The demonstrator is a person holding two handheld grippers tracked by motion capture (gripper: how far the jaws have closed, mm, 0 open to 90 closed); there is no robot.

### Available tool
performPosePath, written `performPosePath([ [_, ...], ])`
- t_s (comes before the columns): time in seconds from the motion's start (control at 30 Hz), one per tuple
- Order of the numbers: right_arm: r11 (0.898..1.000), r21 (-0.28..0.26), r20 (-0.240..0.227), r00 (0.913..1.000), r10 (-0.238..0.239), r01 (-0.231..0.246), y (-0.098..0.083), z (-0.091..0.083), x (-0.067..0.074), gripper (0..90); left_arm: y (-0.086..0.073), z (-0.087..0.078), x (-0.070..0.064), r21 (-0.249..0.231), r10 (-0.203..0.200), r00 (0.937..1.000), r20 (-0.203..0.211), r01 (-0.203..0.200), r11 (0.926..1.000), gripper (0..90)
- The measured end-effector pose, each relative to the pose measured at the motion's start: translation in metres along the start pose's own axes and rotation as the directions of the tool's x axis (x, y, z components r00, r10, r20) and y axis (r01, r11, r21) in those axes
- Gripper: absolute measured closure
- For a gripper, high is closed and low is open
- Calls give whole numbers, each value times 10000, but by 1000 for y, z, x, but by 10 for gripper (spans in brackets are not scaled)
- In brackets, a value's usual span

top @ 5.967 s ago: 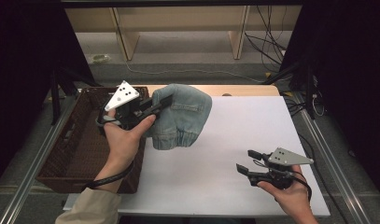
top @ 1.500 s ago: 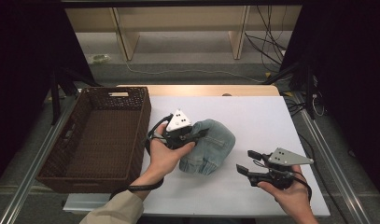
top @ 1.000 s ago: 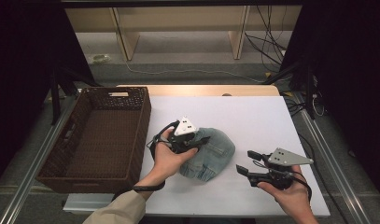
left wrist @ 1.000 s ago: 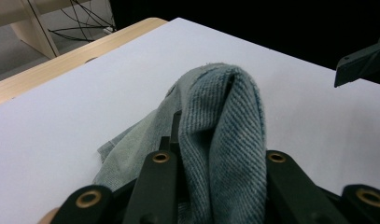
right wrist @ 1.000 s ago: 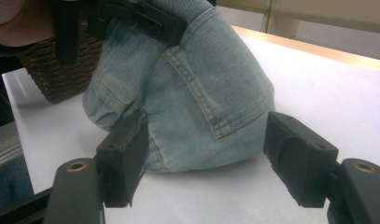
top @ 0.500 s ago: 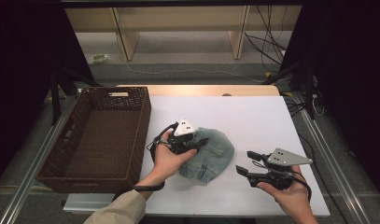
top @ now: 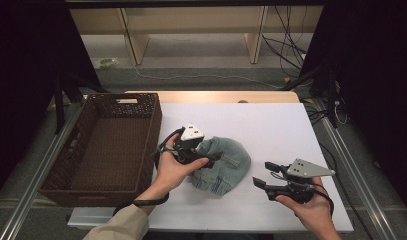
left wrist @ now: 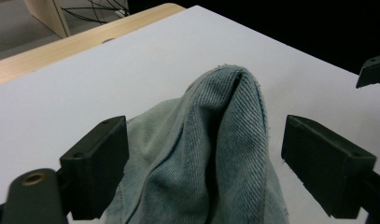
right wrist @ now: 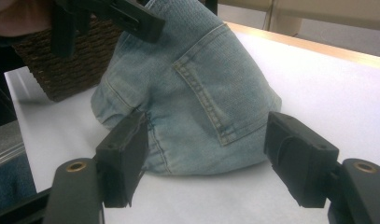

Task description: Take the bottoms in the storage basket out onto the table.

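Note:
A crumpled pair of light blue denim shorts [top: 225, 162] lies in a heap on the white table top [top: 271, 125]. My left gripper [top: 217, 158] is at the heap's left top. Its jaws have just been opening and stand wide on either side of a raised denim fold [left wrist: 220, 116] without pressing it. In the left gripper view my left gripper [left wrist: 208, 156] straddles that fold. My right gripper [top: 263, 175] rests low at the front right, open and empty, a little short of the heap. In its own view my right gripper [right wrist: 211, 154] faces the shorts' back pocket [right wrist: 211, 88].
A dark brown woven basket [top: 153, 127] stands at the table's left, close beside the left hand, and its wall [right wrist: 61, 65] is behind the shorts in the right gripper view. The table's front edge runs just under both hands. Cables lie on the floor beyond.
The left gripper carried the shorts from beside the basket to the table's middle, set them down and opened its jaws. The heap has slumped a little. The right gripper has stayed put.

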State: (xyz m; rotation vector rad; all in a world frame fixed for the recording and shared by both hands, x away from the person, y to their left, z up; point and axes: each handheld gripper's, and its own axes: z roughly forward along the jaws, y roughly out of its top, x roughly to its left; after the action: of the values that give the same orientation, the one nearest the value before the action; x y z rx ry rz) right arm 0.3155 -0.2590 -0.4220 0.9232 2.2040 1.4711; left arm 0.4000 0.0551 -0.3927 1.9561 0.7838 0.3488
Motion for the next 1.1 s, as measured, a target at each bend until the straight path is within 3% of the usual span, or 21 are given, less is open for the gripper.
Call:
performPosePath([
  [0.07, 10000, 0, -20, 10000, 3, -3, 0, 0, 0, 319, 2, -6, 1, 11, -110, 9998, 159, 110, 9999, 97],
  [0.2, 10000, 66, -75, 10000, -33, 33, 0, 1, 0, 316, 3, -20, 3, -117, -241, 9946, 1011, 254, 9996, 46],
  [0.4, 9999, 110, -104, 9999, -68, 70, 0, 1, 1, 314, 1, -39, 3, -231, 64, 9967, 807, -46, 9997, 0],
  [0.53, 9999, 117, -112, 9999, -84, 86, 0, 1, 1, 313, -3, -48, 5, -573, -452, 9925, 1138, 520, 9970, 0],
  [1.1, 9998, 143, -127, 9998, -152, 154, 0, 1, 2, 313, -10, -83, 18, -936, -417, 9972, 625, 474, 9945, 0],
])
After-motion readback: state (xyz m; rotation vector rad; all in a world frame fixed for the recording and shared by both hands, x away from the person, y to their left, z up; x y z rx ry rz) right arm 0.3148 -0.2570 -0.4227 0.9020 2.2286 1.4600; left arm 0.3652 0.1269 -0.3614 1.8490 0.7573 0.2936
